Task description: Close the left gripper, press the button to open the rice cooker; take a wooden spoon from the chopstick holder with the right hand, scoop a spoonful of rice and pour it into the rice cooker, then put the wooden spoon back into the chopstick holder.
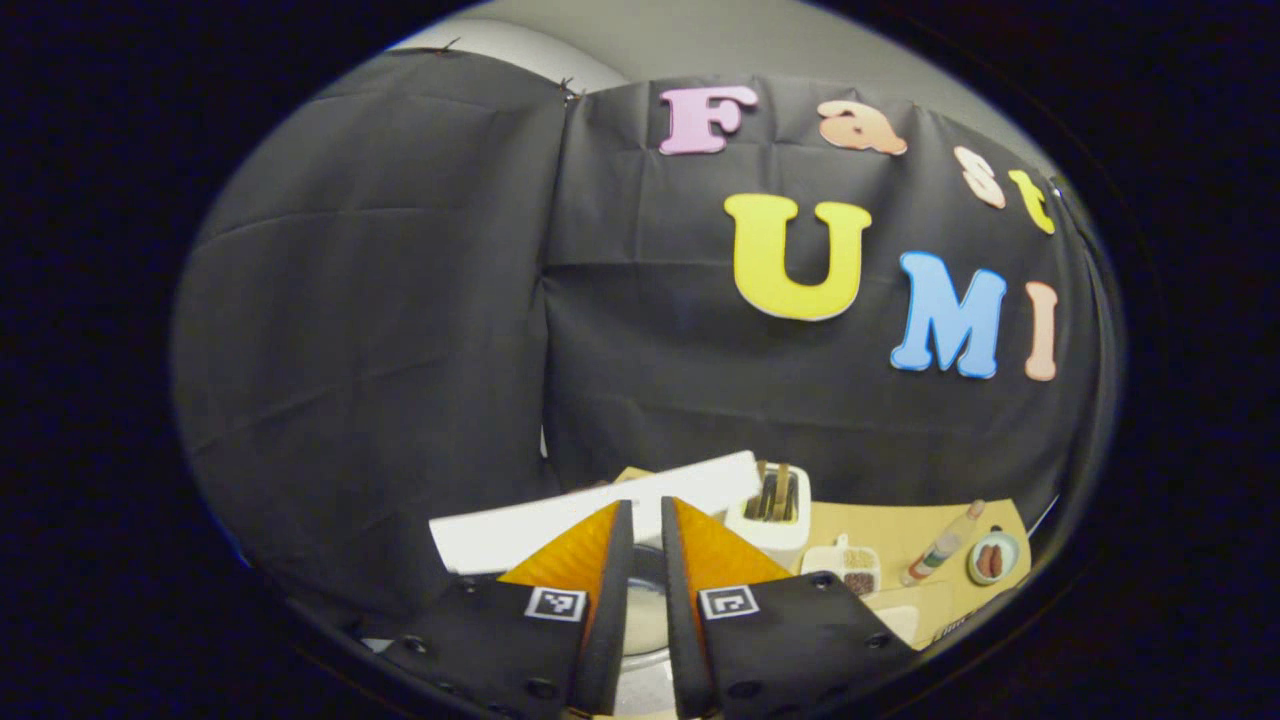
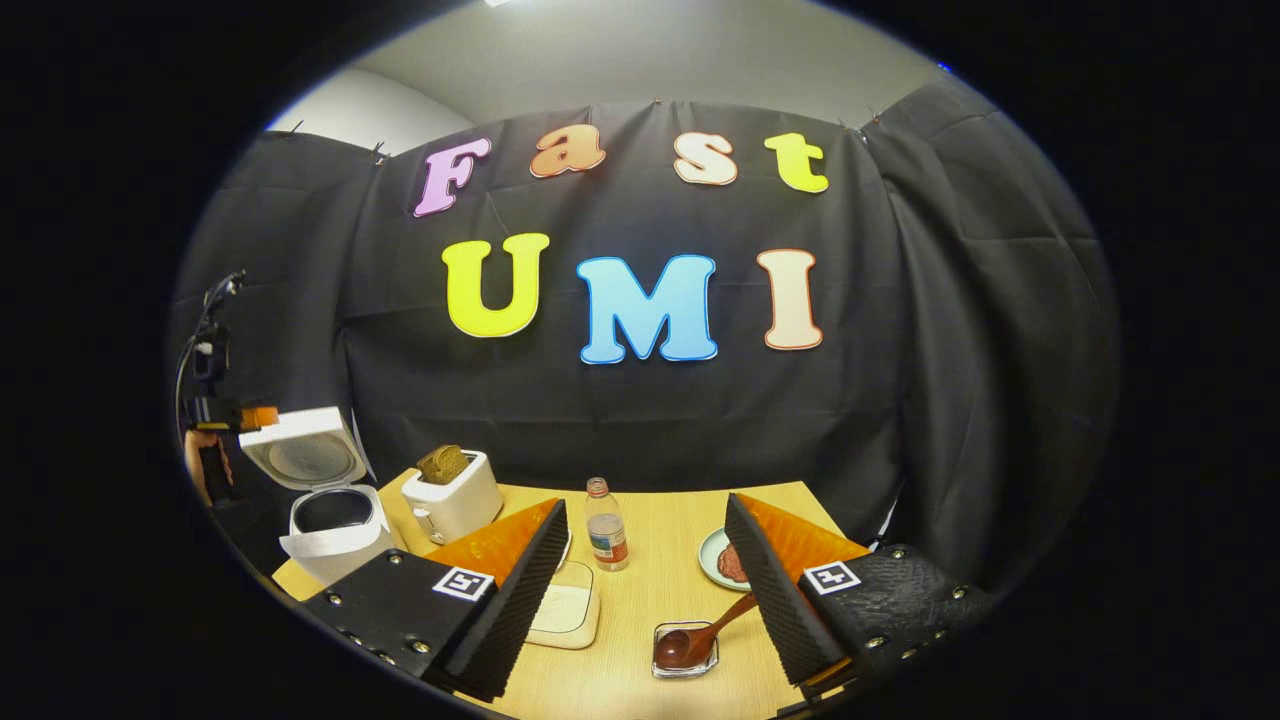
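1. Now the rounded white rice cooker (image 2: pixel 335 530) is standing open at the wooden tabletop's (image 2: pixel 660 560) left end, lid raised.
2. Left gripper (image 1: pixel 645 520) fingers are nearly pressing together.
3. Right gripper (image 2: pixel 645 540) fingers are spreading wide above the wooden spoon (image 2: pixel 700 635), lying in a small clear dish (image 2: pixel 685 655).

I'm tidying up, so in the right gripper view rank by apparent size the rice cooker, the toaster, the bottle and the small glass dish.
Largest to smallest:
1. rice cooker, lid open
2. toaster
3. bottle
4. small glass dish, though it sits nearer the camera, so its rank against the bottle is unsure.
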Available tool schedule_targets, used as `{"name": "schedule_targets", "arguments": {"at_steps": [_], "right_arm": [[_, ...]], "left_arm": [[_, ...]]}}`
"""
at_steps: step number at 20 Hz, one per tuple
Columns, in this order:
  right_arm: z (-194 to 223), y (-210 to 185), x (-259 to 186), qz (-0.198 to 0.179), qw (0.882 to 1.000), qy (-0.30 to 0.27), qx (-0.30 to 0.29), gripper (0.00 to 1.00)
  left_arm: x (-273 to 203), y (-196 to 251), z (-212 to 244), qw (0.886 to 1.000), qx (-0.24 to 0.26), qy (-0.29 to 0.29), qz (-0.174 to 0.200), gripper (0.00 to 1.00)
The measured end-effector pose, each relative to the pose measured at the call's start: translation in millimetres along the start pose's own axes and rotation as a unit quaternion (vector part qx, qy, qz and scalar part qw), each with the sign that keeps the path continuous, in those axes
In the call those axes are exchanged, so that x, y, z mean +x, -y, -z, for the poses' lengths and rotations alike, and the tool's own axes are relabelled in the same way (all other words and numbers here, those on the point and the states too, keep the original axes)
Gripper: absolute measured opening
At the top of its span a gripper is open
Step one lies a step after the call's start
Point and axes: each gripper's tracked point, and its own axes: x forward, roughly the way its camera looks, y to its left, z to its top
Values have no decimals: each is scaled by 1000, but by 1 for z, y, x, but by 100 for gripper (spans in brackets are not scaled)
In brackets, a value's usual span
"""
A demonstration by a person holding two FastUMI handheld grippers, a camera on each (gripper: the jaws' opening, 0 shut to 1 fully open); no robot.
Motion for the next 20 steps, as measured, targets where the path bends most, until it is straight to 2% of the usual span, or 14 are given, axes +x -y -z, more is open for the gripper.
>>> {"name": "schedule_targets", "arguments": {"at_steps": [2, 5, 6, 9, 10, 11, 14, 18, 20], "right_arm": [[1, 5, 0, 1, 1000, 2, 2, 97], [4, 15, -2, 0, 1000, 3, 2, 97], [6, 22, -2, 4, 1000, 4, 0, 97], [14, 41, 1, 16, 1000, 2, 1, 97], [19, 48, 4, 20, 1000, -3, 4, 97], [25, 55, 6, 24, 1000, -10, 9, 97], [47, 75, 13, 31, 999, -28, 24, 97], [82, 98, 30, 39, 996, -59, 56, 97], [98, 105, 40, 41, 994, -72, 66, 97]], "left_arm": [[-28, 14, -28, 999, -7, 44, 19, 48], [-68, 37, -49, 995, -7, 97, 33, 89], [-79, 47, -52, 993, -3, 110, 41, 88], [-101, 76, -45, 989, 12, 133, 58, 96], [-107, 86, -36, 989, 11, 126, 72, 92], [-112, 98, -24, 990, 7, 114, 86, 96], [-115, 112, -4, 991, -5, 90, 96, 89], [-127, 129, 0, 990, 9, 90, 109, 96], [-131, 137, -2, 988, 24, 99, 116, 93]]}}
